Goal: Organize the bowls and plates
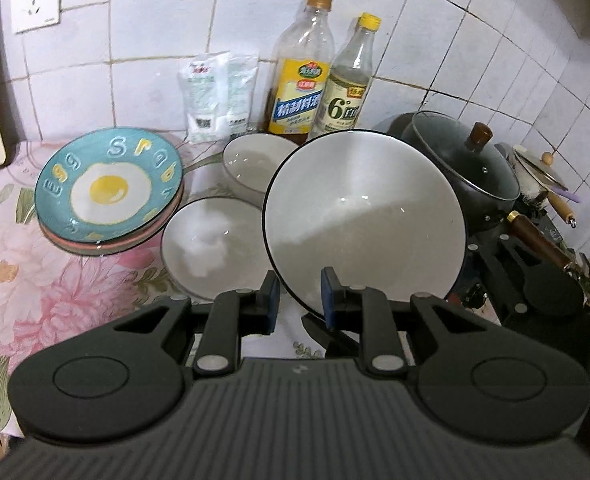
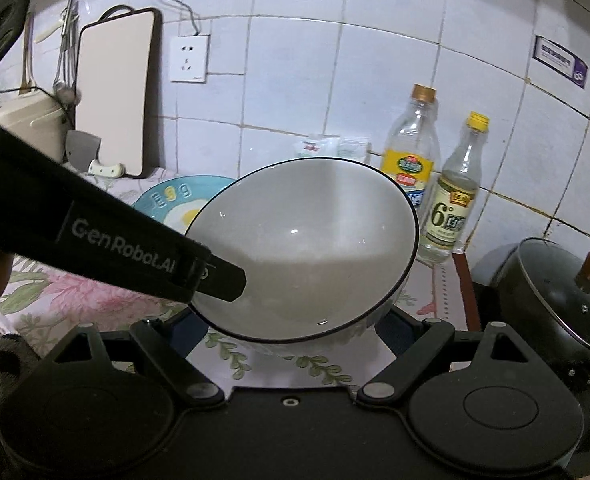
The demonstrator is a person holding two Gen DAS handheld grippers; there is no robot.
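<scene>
A large white bowl with a black rim (image 1: 365, 216) is held tilted above the counter; it also shows in the right wrist view (image 2: 307, 248). My left gripper (image 1: 297, 300) is shut on its near rim, one finger (image 2: 219, 276) reaching inside. My right gripper (image 2: 291, 332) has its jaws spread wide around the bowl's underside; its fingertips are hidden. Two smaller white bowls (image 1: 211, 244) (image 1: 251, 164) sit on the counter. A stack of plates topped by a blue fried-egg plate (image 1: 109, 188) sits to their left.
Two bottles (image 1: 299, 68) (image 1: 347, 84) and white packets (image 1: 215, 92) stand against the tiled wall. A black lidded pot (image 1: 463, 160) sits on the stove at right. A cutting board (image 2: 115, 92) leans at far left. The counter has a floral cloth (image 1: 23, 276).
</scene>
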